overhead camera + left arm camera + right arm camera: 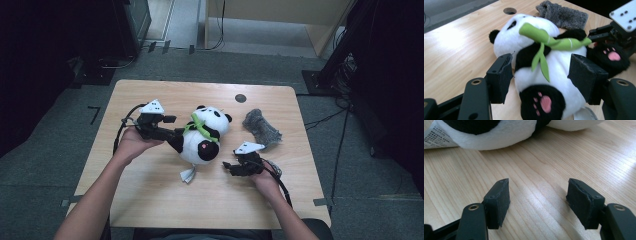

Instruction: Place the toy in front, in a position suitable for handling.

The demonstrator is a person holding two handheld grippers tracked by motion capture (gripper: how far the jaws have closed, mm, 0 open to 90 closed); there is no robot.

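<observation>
A black-and-white panda plush [205, 142] with a green bamboo sprig [549, 41] across its chest lies in the middle of the wooden table [150, 200]. My left gripper [172, 134] comes in from the panda's left. In the left gripper view its pads [501, 75] press on both sides of the panda's [534, 45] lower body, above a pink-padded foot. My right gripper [229, 167] hovers low to the right of the panda, open, with bare wood between its pads [499, 200]. The panda's white belly [499, 137] and sewn-on label [436, 137] lie just beyond.
A crumpled grey cloth [261, 127] lies behind the right gripper, toward the table's right side. A round cable hole [240, 98] sits near the far edge. Cables and dark equipment stand on the floor around the table.
</observation>
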